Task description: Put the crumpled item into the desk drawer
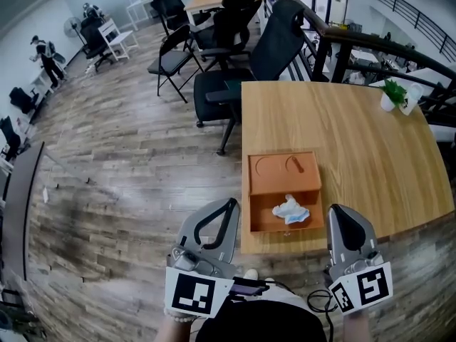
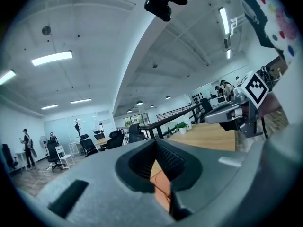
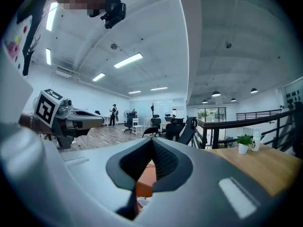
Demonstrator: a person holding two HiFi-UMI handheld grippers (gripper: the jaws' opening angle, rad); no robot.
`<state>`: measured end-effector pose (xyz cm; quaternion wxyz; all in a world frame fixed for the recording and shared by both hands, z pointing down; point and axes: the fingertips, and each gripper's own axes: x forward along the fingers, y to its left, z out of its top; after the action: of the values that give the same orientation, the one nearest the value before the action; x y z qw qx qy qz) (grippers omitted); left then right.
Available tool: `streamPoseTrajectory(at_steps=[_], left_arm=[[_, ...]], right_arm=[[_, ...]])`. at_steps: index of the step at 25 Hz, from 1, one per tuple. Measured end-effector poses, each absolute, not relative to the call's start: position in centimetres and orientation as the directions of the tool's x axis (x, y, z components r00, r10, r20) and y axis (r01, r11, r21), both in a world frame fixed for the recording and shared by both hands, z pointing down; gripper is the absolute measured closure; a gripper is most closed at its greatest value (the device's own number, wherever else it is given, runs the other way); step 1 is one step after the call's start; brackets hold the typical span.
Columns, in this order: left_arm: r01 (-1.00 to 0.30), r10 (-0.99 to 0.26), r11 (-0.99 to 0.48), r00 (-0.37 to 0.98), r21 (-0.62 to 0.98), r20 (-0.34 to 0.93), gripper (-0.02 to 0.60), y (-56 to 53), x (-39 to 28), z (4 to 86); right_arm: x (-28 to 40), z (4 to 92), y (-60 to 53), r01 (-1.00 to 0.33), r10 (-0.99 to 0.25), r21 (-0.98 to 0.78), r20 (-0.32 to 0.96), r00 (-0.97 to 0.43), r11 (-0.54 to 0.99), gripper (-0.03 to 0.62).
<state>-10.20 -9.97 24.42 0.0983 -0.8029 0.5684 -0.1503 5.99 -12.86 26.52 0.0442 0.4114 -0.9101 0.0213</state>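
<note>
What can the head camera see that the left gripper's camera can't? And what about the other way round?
Only the head view shows the crumpled white item lying in the open drawer, and the wooden floor. Only the left gripper view shows the ceiling lights and the black camera worn on the person's head. Both show the wooden desk, the small plant, the black chairs, the right gripper and the orange drawer unit.
</note>
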Motion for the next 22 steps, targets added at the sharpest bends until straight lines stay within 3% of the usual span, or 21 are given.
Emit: streamPoseTrajectory(at_steps=[22], left_arm=[[-0.892,-0.939,-0.344,0.318,-0.292,0.134,0.583,-10.2,-10.3,25.3]], right_arm=[[4.6,26.4,-12.8,-0.726,-0.726,0.05,0.112,-0.679,0.686,0.591]])
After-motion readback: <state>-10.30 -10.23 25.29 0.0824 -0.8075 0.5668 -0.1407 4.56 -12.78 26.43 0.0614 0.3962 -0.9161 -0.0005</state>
